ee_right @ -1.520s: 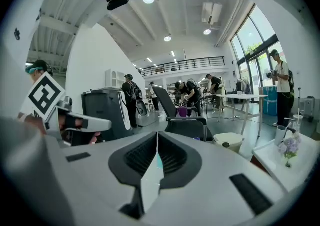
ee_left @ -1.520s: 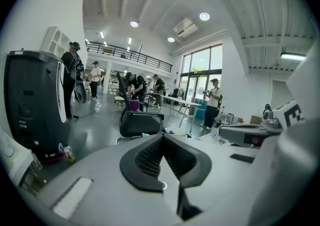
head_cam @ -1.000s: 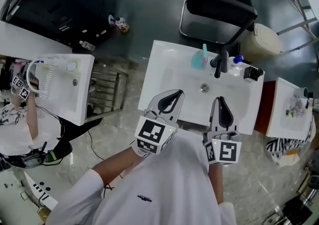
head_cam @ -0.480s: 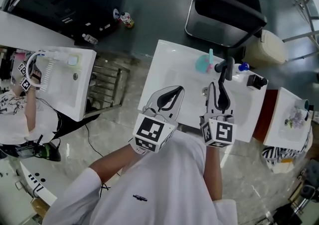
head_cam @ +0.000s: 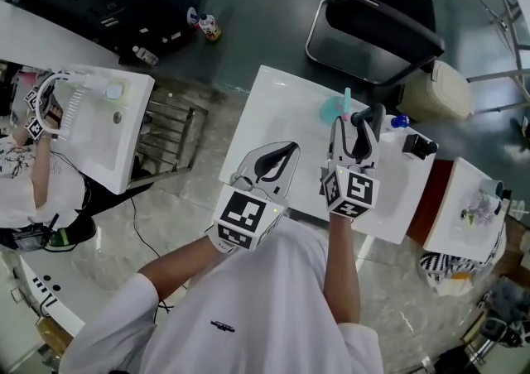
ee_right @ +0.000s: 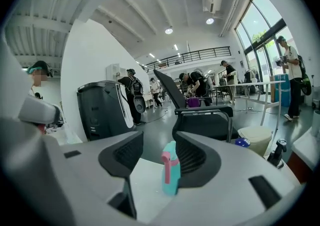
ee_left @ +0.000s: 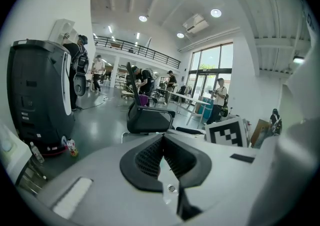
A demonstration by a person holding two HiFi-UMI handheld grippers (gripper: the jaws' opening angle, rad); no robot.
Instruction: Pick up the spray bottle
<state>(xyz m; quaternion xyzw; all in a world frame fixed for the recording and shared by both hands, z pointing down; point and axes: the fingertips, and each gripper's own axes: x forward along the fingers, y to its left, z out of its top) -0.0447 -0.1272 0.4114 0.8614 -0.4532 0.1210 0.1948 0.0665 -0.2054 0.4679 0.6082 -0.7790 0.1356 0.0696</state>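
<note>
The spray bottle [head_cam: 335,106], teal with a pink trigger, stands upright on the back rim of the white sink [head_cam: 265,103]. My right gripper [head_cam: 351,126] reaches over the basin, its tips just short of the bottle. In the right gripper view the bottle [ee_right: 171,169] shows between the jaws, nearer the right one, and neither pad presses on it. The right gripper [ee_right: 159,142] has its jaws opening. My left gripper [head_cam: 290,149] hovers over the sink's front left part, shut and empty. In its own view the left gripper [ee_left: 162,142] has both jaws together.
A black faucet [head_cam: 373,120] rises just right of the bottle, with a small blue object [head_cam: 401,122] and a black item [head_cam: 421,146] beyond it. Behind the sink are a black chair [head_cam: 381,8] and a beige bin [head_cam: 437,91]. Another sink [head_cam: 99,128] stands at left.
My right gripper has moved forward over the basin toward the spray bottle, and its jaws have gone from shut to apart. The left gripper has hardly moved.
</note>
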